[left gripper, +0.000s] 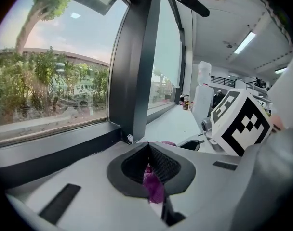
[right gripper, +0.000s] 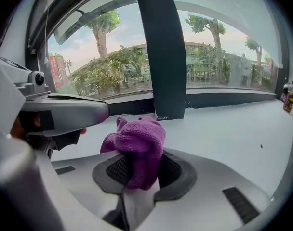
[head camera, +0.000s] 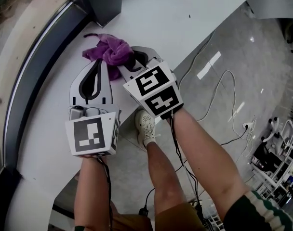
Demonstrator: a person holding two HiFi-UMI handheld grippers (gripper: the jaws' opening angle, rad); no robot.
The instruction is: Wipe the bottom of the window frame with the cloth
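Purple cloth (head camera: 113,52) bunched on white sill (head camera: 185,13) beside window frame (right gripper: 219,100). Right gripper (right gripper: 139,167) clamps it; left gripper (left gripper: 149,165) pinches a corner (apparently). Grasp secured; next, drag it along the frame's bottom.

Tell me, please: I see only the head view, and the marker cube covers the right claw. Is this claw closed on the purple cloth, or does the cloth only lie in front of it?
Observer: The right gripper view shows the right claw shut on the purple cloth. A bunch of it stands up above the jaws.
Operator: And does the left claw hold anything?
Observer: In the left gripper view the jaws of the left claw meet at the tips. Some purple shows in the gap behind the tips, but I cannot tell whether it is pinched.
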